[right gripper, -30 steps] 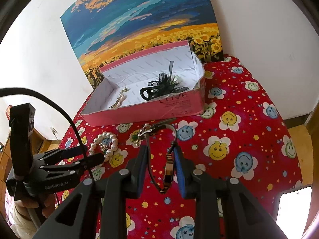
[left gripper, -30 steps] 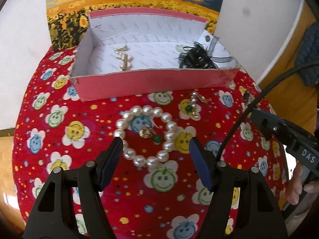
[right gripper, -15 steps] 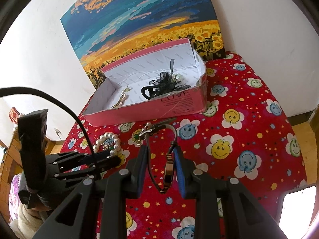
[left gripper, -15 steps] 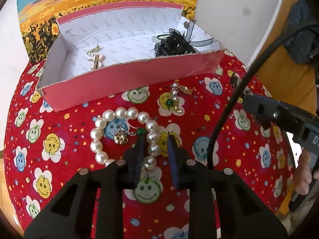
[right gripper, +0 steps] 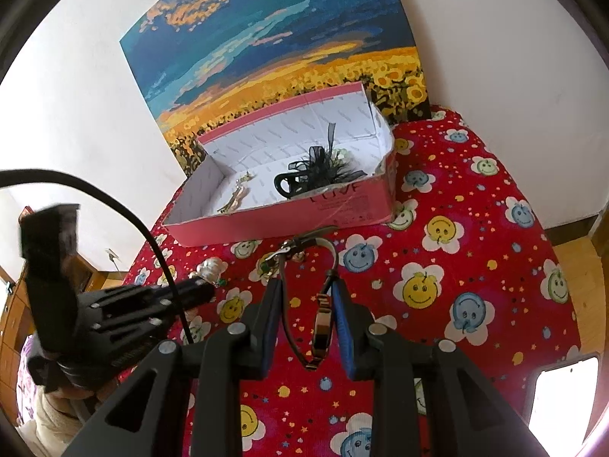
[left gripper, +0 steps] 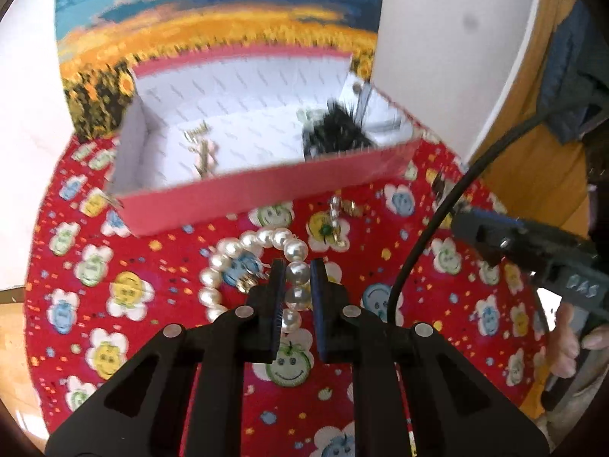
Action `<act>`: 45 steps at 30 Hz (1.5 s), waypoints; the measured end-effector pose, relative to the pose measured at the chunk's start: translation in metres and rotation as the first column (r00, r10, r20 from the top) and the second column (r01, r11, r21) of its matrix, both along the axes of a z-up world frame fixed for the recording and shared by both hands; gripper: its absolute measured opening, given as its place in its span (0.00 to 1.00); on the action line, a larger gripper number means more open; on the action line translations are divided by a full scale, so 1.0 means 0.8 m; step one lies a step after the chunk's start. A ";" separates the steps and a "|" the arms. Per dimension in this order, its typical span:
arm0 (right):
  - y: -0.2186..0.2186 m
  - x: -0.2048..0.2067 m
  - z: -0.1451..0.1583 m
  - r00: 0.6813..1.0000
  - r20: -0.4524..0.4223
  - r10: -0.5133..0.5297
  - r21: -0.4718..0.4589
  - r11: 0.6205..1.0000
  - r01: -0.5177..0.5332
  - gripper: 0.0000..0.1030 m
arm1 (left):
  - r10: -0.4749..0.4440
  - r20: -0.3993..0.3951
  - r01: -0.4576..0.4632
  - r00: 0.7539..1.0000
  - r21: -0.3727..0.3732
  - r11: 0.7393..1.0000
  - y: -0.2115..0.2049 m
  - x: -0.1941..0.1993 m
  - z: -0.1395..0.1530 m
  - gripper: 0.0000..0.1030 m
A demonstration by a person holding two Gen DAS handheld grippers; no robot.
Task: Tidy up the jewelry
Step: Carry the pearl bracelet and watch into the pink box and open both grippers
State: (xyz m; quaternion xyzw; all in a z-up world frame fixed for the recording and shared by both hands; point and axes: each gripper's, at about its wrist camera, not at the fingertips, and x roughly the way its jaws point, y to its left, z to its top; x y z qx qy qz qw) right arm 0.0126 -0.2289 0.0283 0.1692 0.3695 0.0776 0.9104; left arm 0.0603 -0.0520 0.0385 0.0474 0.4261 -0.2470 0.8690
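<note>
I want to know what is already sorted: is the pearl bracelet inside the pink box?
No, the pearl bracelet lies on the red tablecloth in front of the pink box, with the left gripper closed on its beads.

Both grippers are matte black plastic. The left gripper [left gripper: 297,285] has triangular cut-outs in its frame, silver round screws at the joints and ribbed blue-edged fingers [left gripper: 277,297]. The right gripper [right gripper: 307,304] matches, its fingers [right gripper: 342,323] padded blue. A black cable [left gripper: 426,243] runs beside the left gripper. Bare skin of a hand [left gripper: 574,346] shows.
</note>
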 end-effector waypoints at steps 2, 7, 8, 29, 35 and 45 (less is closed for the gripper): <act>0.002 -0.001 0.002 1.000 0.004 0.001 -0.001 1.000 -0.001 0.28 | 0.013 0.028 -0.012 1.000 -0.024 1.000 0.011 -0.004 0.017 0.11; 0.005 -0.004 0.008 1.000 0.014 0.008 -0.003 1.000 -0.008 0.28 | 0.055 0.077 -0.050 0.996 -0.064 0.997 0.034 -0.009 0.053 0.11; 0.006 -0.005 0.009 1.000 0.017 0.009 -0.005 1.000 -0.009 0.28 | 0.060 0.082 -0.054 0.995 -0.076 0.996 0.038 -0.009 0.059 0.11; 0.004 0.004 0.042 0.998 0.066 -0.006 -0.064 0.998 0.010 0.28 | 0.154 0.190 -0.137 0.970 -0.101 0.985 0.066 0.088 0.125 0.11; -0.001 0.008 0.050 0.997 0.068 -0.020 -0.084 0.996 0.026 0.28 | 0.167 0.131 -0.156 0.977 -0.090 0.984 0.058 0.129 0.085 0.11; -0.011 0.039 0.075 0.993 0.104 -0.047 -0.115 0.992 0.059 0.28 | 0.211 0.081 -0.207 0.974 -0.058 0.977 0.056 0.169 0.031 0.11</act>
